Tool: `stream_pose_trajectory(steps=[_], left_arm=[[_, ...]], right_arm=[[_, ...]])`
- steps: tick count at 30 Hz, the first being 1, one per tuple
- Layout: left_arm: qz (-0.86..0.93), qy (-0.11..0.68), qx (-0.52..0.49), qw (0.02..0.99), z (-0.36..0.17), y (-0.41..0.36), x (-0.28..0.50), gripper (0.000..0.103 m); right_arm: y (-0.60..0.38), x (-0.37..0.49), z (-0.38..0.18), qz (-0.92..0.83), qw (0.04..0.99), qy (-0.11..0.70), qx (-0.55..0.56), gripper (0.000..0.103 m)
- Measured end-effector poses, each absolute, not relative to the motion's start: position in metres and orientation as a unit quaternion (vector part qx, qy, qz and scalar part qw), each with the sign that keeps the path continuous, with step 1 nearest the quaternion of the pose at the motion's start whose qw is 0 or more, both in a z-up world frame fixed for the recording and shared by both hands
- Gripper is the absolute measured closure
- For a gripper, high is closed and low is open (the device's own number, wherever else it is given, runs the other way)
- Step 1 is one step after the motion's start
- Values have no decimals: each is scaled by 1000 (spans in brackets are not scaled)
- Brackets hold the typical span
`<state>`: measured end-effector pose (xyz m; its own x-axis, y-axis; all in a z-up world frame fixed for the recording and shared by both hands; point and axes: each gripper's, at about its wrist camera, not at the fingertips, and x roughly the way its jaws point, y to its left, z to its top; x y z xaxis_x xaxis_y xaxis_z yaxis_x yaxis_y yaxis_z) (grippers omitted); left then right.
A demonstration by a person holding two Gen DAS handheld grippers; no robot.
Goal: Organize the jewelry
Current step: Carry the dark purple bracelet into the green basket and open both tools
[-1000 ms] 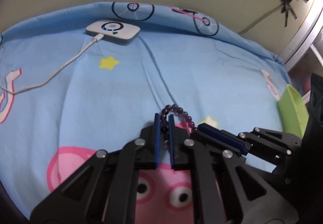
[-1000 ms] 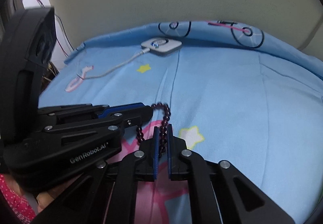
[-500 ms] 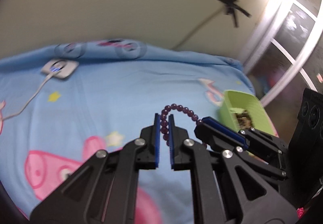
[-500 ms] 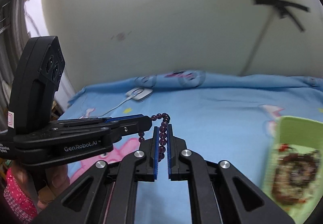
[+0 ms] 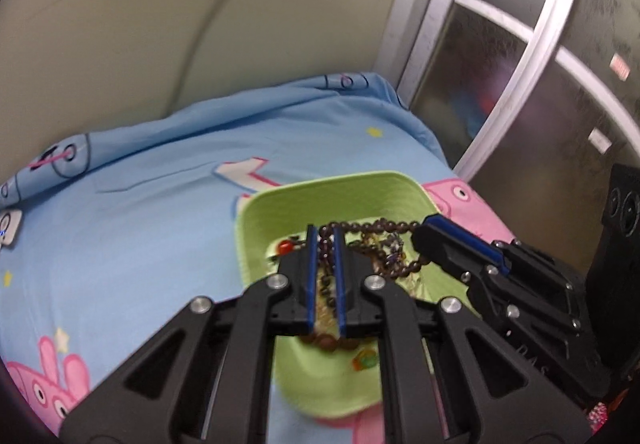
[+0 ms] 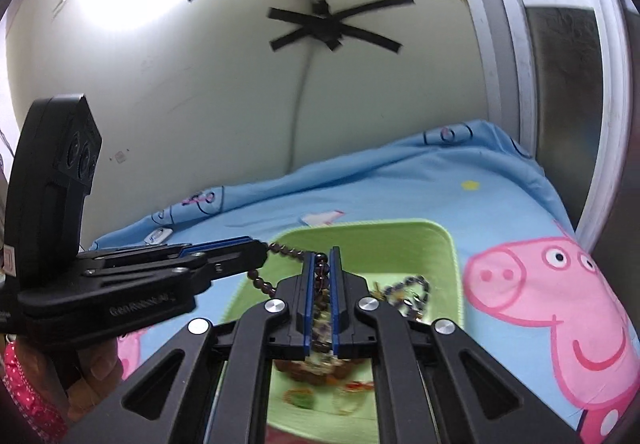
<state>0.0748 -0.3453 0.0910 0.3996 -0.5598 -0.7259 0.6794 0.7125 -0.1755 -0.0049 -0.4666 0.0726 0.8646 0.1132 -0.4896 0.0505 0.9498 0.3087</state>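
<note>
Bracelet of dark beads hung at frame centre over the green tray, gripped by both the left gripper and right gripper.

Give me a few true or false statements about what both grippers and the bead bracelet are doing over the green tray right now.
1. Both grippers grip the dark bead bracelet. True: the left gripper and right gripper each pinch it.
2. The bracelet lies flat on the bedsheet. False: it hangs between the jaws, above the green tray.
3. The tray is empty. False: other jewelry sits inside.
4. The tray rests on the cartoon-pig bedsheet. True.
</note>
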Motion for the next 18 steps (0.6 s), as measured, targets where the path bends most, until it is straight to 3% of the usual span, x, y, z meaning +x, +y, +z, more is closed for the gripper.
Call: stream_pose_trajectory(steps=[4, 9, 14, 18], left_arm=[[-312, 396, 130, 854, 71, -356, 74, 94], [-272, 385, 137, 871, 66, -328, 74, 90], [-244, 361, 122, 892, 72, -288, 69, 74], [-218, 350, 115, 904, 73, -254, 62, 67]], right_arm=[[-477, -1, 53, -20, 945, 279, 169, 103], [-478, -18, 55, -22, 949, 235, 211, 103], [-462, -38, 65, -15, 950, 201, 239, 88], [-432, -55, 66, -10, 951, 201, 235, 85]])
